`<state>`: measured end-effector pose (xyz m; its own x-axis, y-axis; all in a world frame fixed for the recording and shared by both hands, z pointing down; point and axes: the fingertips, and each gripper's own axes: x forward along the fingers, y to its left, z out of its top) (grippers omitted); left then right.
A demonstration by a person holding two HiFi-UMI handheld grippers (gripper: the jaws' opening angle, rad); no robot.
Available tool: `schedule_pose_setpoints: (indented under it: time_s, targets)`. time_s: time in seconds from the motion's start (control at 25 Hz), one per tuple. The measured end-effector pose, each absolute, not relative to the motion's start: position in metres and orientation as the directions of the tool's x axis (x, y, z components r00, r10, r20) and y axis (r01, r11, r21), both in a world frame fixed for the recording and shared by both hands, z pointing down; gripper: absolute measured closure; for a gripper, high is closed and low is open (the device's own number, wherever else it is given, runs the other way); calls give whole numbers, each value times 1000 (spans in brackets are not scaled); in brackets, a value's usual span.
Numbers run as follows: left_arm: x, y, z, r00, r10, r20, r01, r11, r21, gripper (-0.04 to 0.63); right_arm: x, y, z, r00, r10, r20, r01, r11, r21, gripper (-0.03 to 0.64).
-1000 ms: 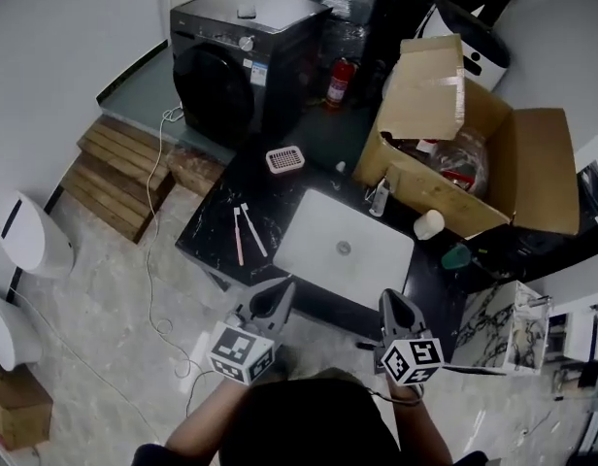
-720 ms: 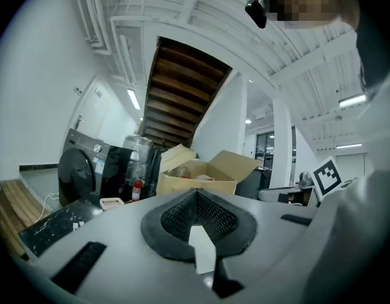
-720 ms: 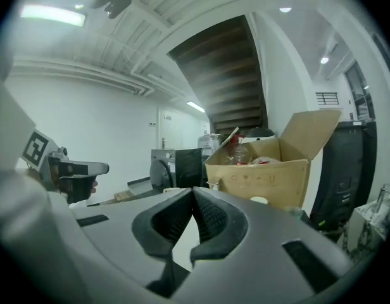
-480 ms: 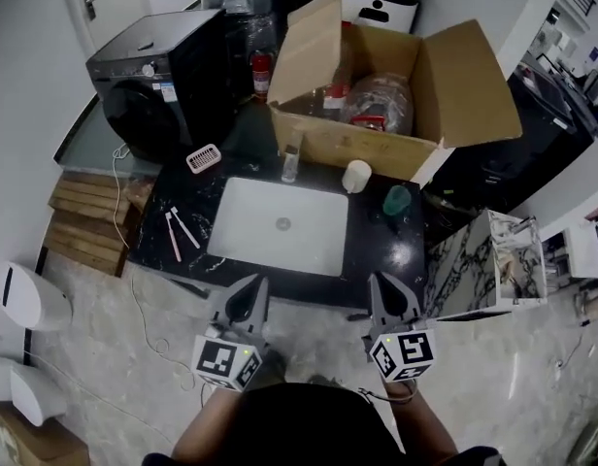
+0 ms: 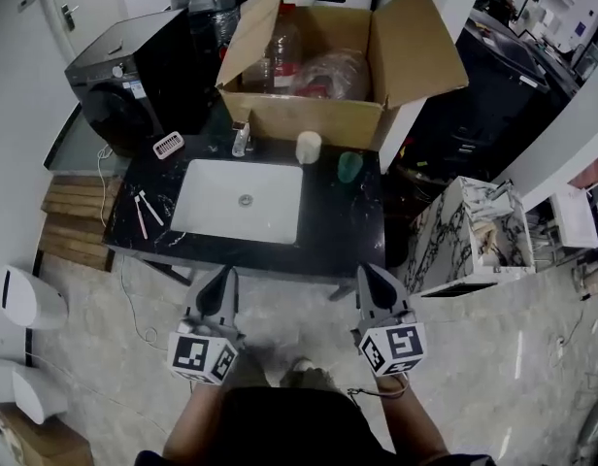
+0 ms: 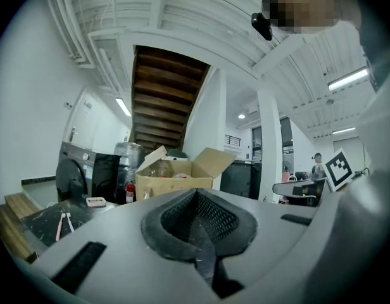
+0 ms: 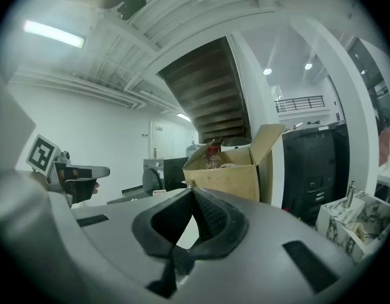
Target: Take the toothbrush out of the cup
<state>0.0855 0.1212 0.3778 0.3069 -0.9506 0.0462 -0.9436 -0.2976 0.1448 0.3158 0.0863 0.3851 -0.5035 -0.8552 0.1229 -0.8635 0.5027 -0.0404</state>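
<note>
Head view shows a label on the washing machine (image 5: 115, 90), too small for us to read. Both gripper cubes have square black-and-white markers. A pink toothbrush (image 5: 140, 217) and a white toothbrush (image 5: 151, 209) lie side by side on the black counter (image 5: 343, 226), left of the white sink (image 5: 239, 202). They are well apart from the white cup (image 5: 308, 147) and the green cup (image 5: 349, 165), which stand near the sink's far right corner. Our left gripper (image 5: 224, 278) and right gripper (image 5: 367, 272) hang in front of the counter, above the floor. Both have jaws pressed together, pinching nothing.
</note>
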Motion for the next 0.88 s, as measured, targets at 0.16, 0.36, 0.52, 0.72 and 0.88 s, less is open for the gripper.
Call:
schedule_pose_setpoints:
  time_s: [0.16, 0.36, 0.52, 0.72, 0.88]
  targets:
    - [86, 131, 374, 322, -946, 21, -940, -317, 129, 572, 330, 106, 377, -482, -869, 109, -876, 482, -31, 604]
    - [91, 141, 361, 353, -935, 1, -929, -351, 118, 572, 333, 122, 370, -449, -886, 110, -892, 453, 4, 604]
    - [88, 155, 363, 334, -943, -2, -935, -331, 126, 572, 331, 130, 369, -459, -881, 111, -887, 463, 7, 604]
    - [87, 176, 372, 302, -953, 10, -945, -298, 132, 572, 334, 140, 378, -475, -872, 119, -878, 479, 3, 604]
    - [85, 190, 369, 283, -959, 14, -955, -280, 103, 572, 325, 144, 382, -506, -855, 117, -861, 509, -1, 604]
